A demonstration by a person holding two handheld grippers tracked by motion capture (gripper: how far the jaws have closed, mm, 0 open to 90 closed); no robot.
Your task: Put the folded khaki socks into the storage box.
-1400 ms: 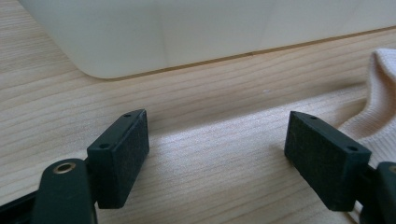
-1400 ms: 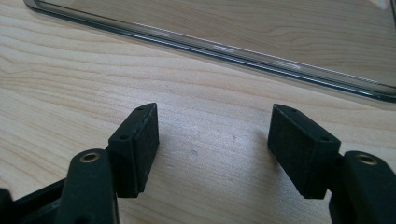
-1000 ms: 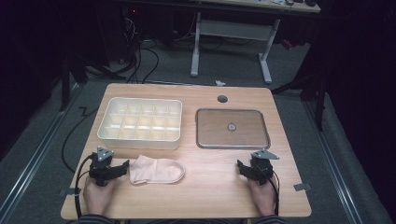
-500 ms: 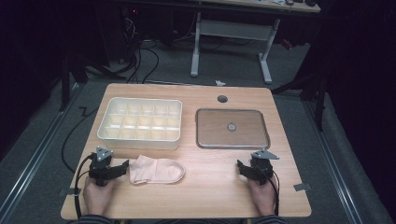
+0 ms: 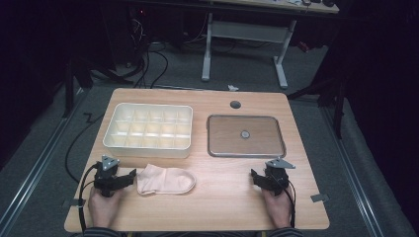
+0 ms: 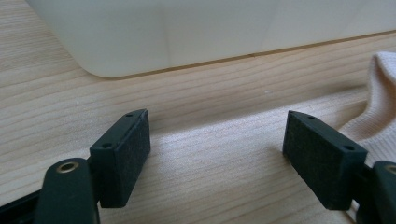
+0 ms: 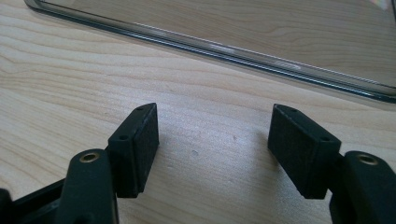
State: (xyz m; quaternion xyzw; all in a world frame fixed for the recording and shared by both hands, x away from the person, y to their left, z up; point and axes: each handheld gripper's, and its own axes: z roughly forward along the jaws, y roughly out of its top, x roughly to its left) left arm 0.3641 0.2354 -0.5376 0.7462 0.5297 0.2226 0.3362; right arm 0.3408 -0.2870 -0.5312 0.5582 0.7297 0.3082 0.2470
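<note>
A pale pink sock (image 5: 165, 180) lies flat on the wooden table (image 5: 222, 202), near the front left. Its cuff end (image 6: 378, 100) shows at the right edge of the left gripper view. My left gripper (image 5: 129, 177) rests on the table just left of the sock, open, with bare wood between its jaws (image 6: 217, 156). A white divided tray (image 5: 148, 129) stands behind the sock; its wall (image 6: 187, 32) fills the top of the left gripper view. My right gripper (image 5: 254, 177) rests open at the front right, in front of a clear lid (image 5: 245, 136).
The lid's front rim (image 7: 224, 49) runs across the top of the right gripper view. A round cable hole (image 5: 235, 104) sits in the table near its far edge. Another desk's white legs (image 5: 244, 47) stand on the floor behind. Dark surroundings ring the table.
</note>
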